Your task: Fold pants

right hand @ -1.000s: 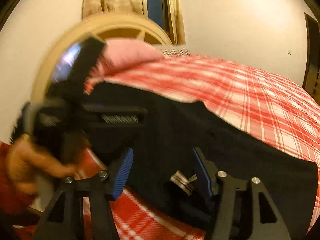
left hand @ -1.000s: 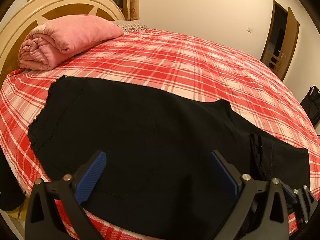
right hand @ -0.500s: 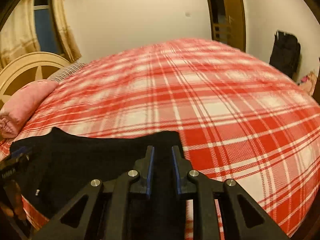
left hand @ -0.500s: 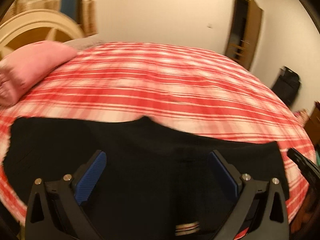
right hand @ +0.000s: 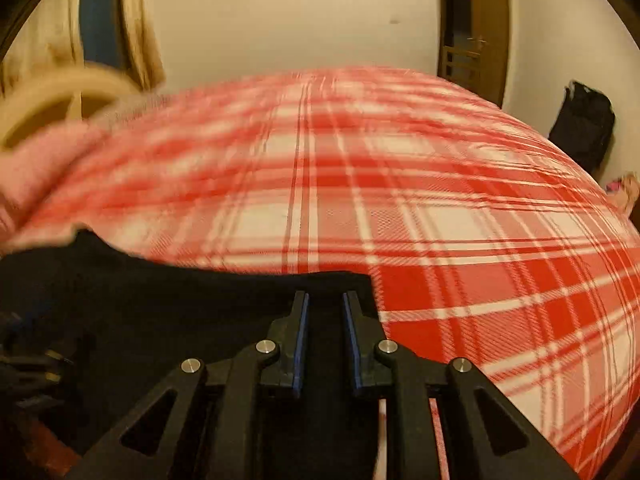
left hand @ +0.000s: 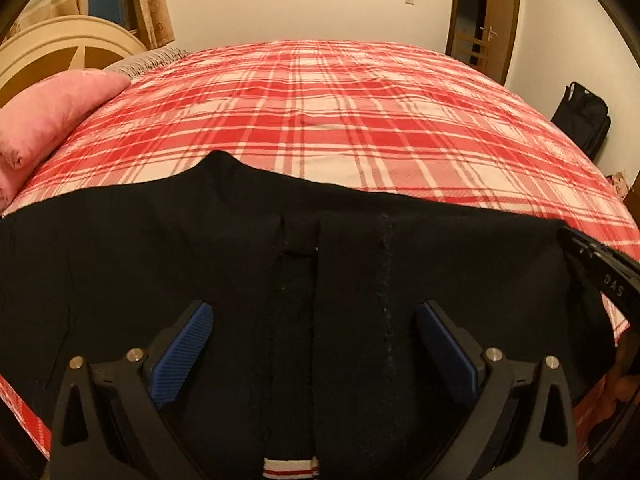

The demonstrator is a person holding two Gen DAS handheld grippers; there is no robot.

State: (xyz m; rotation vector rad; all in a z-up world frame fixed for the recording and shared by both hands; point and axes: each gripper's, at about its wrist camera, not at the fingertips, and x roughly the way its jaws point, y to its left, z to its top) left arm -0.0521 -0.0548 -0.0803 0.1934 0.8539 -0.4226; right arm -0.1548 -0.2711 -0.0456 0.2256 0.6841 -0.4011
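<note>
Black pants (left hand: 160, 248) lie spread along the near edge of a red plaid bed (left hand: 340, 100). My left gripper (left hand: 314, 312) hovers open over their middle, its blue pads wide apart and nothing pinched; a striped label (left hand: 291, 466) shows below it. My right gripper (right hand: 325, 300) is at the far right corner of the pants (right hand: 180, 300), its jaws drawn narrow with black cloth between the pads. In the left wrist view the right gripper (left hand: 600, 272) reaches in over that right end. The near parts of the pants are hidden under the grippers.
A folded pink blanket (left hand: 48, 116) lies at the left by the cream headboard (left hand: 60, 44). Beyond the pants the plaid bedspread (right hand: 440, 220) stretches away. A black bag (left hand: 582, 120) stands on the floor at the right, near a wooden door (left hand: 484, 20).
Both grippers swung right along the pants. The right gripper went from wide open to closed on the pants' right corner. The left gripper stayed open.
</note>
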